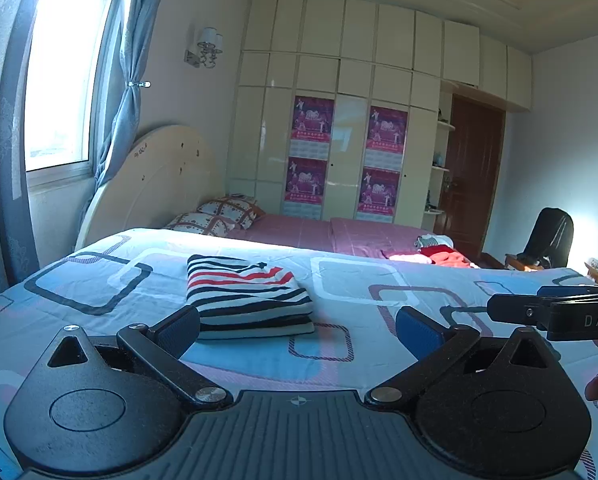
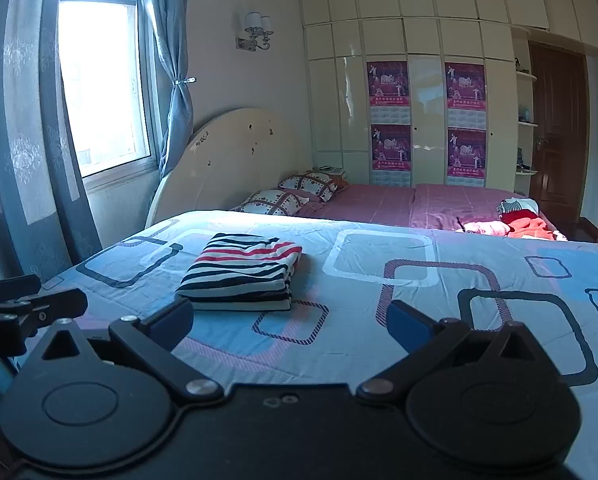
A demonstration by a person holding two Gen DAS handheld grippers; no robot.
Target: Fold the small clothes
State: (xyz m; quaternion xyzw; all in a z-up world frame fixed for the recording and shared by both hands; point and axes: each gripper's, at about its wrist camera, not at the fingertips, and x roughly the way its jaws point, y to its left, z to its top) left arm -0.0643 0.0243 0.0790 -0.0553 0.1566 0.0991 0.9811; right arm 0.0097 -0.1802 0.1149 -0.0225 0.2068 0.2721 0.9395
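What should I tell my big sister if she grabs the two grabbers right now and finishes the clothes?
Left gripper: open, empty, hovering over the blue patterned quilt.
Right gripper: open, empty, beside the left one.
Striped shirt: folded into a neat rectangle, lying on the quilt just ahead of both grippers. That one looks done.
Pile of red and white clothes: unfolded, on the far pink bed.
Left to do, probably: fetch and fold that pile.
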